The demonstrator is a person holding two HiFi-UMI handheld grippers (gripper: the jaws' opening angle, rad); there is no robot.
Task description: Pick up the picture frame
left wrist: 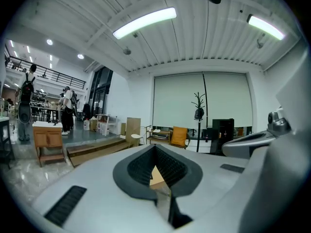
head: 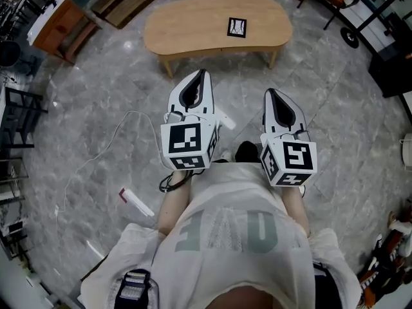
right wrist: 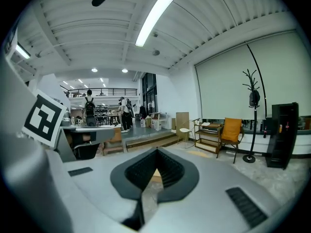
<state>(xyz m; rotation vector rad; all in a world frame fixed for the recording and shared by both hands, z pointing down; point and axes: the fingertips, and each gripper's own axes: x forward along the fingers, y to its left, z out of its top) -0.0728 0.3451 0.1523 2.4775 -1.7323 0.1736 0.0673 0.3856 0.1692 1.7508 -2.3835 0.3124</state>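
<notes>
The picture frame (head: 237, 28), small with a black border, lies flat on the far right part of a light wooden table (head: 193, 28). Both grippers hover over the floor on the near side of the table, well short of the frame, pointing towards it. My left gripper (head: 204, 73) has its jaws together with nothing in them, and so does my right gripper (head: 268, 93). In the left gripper view the left gripper (left wrist: 155, 148) shows its tips meeting, with a sliver of table (left wrist: 156, 177) behind. The right gripper (right wrist: 156, 152) looks the same in the right gripper view.
A white cable (head: 109, 140) trails over the grey marble floor at left, with a small white object (head: 136, 201) near my feet. A wooden cabinet (head: 61, 24) stands far left and dark furniture (head: 393, 63) at right. An orange chair (left wrist: 179, 136) and a coat stand (left wrist: 199, 111) are beyond the table.
</notes>
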